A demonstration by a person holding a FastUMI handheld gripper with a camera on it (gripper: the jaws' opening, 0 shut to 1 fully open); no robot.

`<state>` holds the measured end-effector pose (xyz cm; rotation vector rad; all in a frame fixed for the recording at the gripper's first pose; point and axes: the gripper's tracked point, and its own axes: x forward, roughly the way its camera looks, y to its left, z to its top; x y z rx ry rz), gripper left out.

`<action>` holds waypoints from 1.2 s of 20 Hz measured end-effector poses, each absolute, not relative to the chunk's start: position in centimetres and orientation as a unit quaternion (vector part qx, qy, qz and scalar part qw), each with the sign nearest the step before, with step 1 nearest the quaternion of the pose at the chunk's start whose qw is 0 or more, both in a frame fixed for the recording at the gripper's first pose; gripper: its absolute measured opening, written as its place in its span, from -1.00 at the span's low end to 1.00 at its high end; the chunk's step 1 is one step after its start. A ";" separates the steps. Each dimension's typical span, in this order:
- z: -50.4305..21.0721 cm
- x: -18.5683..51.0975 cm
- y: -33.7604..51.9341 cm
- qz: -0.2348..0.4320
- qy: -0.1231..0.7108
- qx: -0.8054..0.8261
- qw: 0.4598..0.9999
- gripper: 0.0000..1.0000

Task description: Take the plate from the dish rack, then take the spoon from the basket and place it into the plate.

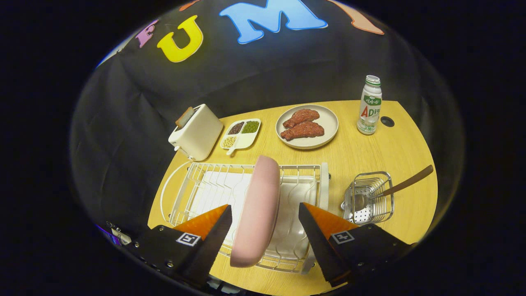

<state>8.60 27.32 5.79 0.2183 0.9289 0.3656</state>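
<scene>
The gripper (263,213) is hovering with its fingers spread wide, released, flanking the pink oval plate (257,209) without touching it. The plate is standing on edge in the white wire dish rack (193,185), near the middle of the round wooden table (394,144). To the right, the brown-handled metal spoon (386,191) is leaning in the small steel wire basket (370,197), its bowl apparently resting at the bottom.

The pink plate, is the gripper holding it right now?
No, nothing is held. The gripper is open, its fingers on either side of the pink plate standing in the dish rack, not touching it.
</scene>
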 end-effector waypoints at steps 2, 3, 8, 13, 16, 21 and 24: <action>4.8 8.5 27.7 0.174 0.467 0.104 0.861 0.97; 4.4 8.5 27.9 0.172 0.474 0.101 0.858 0.97; 2.8 8.3 28.3 0.165 0.499 0.080 0.847 0.62; 1.6 7.5 27.7 0.137 0.530 0.056 0.835 -0.02; 1.5 7.1 27.1 0.124 0.538 0.034 0.833 -0.14; 2.3 7.8 26.1 0.091 0.540 0.014 0.836 -0.24; 3.1 8.1 26.0 0.086 0.537 -0.017 0.839 -0.29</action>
